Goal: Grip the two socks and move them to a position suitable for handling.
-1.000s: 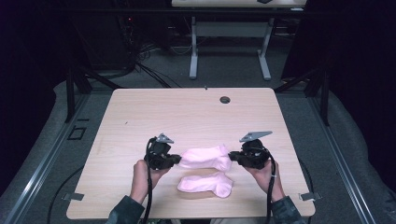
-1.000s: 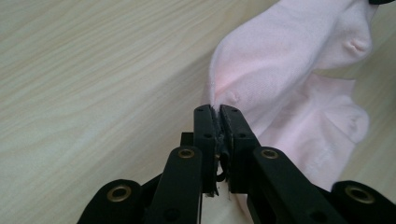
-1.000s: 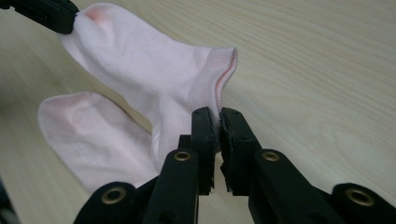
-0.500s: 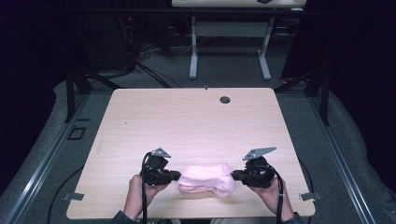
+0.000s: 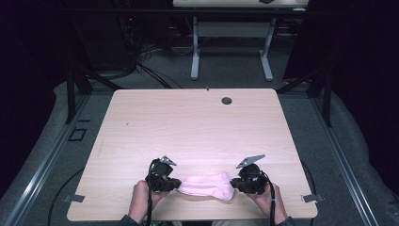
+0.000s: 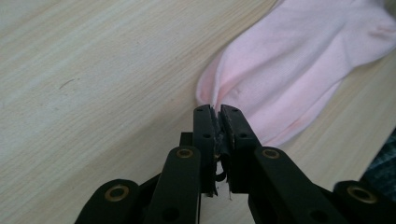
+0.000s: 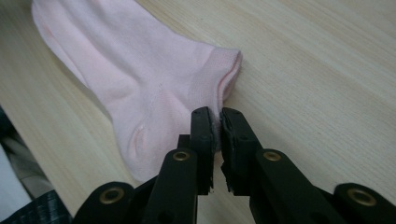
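You pinch the pink sock at both ends, left gripper and right gripper clamped on its edges, so it lies stretched flat along the tabletop's near edge.

Two black grippers are showing at the bottom of the high view: the left gripper and right gripper, each carrying a grey three-cornered plate and trailing a black cable. Brass-coloured rivets are dotting the black jaw links; dark plaid sleeves are peeking in.
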A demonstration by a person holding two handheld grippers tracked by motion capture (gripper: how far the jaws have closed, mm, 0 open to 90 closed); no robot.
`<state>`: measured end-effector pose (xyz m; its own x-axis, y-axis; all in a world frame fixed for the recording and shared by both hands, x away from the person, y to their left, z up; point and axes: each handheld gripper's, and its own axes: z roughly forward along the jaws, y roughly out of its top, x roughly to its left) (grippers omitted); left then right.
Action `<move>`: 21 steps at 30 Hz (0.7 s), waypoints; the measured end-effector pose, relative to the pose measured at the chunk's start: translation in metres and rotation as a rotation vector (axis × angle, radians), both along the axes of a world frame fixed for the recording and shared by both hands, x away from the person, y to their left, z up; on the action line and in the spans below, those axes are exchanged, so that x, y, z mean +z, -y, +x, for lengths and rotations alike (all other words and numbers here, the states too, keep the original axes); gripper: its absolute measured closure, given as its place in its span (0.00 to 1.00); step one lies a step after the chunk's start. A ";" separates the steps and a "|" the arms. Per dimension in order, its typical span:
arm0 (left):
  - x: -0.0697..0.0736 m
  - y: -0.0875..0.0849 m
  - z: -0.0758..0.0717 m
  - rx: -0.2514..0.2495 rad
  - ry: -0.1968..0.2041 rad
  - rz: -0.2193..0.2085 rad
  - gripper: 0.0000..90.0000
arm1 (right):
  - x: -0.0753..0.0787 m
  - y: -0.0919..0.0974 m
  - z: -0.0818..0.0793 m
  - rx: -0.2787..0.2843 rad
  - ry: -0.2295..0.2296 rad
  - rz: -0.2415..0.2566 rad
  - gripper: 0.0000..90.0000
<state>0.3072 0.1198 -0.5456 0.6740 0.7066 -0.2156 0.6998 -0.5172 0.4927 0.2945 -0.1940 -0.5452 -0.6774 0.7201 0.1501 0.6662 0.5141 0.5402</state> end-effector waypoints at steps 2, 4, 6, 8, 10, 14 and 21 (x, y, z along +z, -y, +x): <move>-0.001 0.000 -0.001 0.004 0.015 0.019 0.94 | -0.003 -0.001 0.000 -0.008 0.021 -0.023 0.93; -0.003 0.000 -0.002 0.011 0.034 0.052 0.95 | -0.004 0.000 0.000 -0.009 0.023 -0.021 0.92; -0.004 -0.001 -0.003 0.012 0.033 0.049 0.94 | -0.006 0.001 -0.001 -0.019 0.039 -0.035 0.92; -0.004 -0.002 -0.003 0.009 0.039 0.046 0.93 | -0.008 0.002 -0.001 -0.017 0.035 -0.015 0.91; -0.001 -0.002 -0.004 0.014 0.046 0.035 0.92 | -0.007 0.002 -0.001 -0.009 0.026 -0.030 0.89; 0.004 -0.004 -0.003 0.024 0.066 0.016 0.87 | -0.007 0.001 -0.001 -0.010 0.023 -0.021 0.85; 0.016 -0.013 -0.005 0.064 0.137 0.027 0.53 | 0.007 0.011 -0.004 -0.034 0.105 0.056 0.56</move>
<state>0.3022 0.1333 -0.5291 0.6491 0.7534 -0.1052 0.6591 -0.4879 0.5723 0.2903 -0.2047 -0.5382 -0.6669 0.7355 0.1200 0.6209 0.4594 0.6352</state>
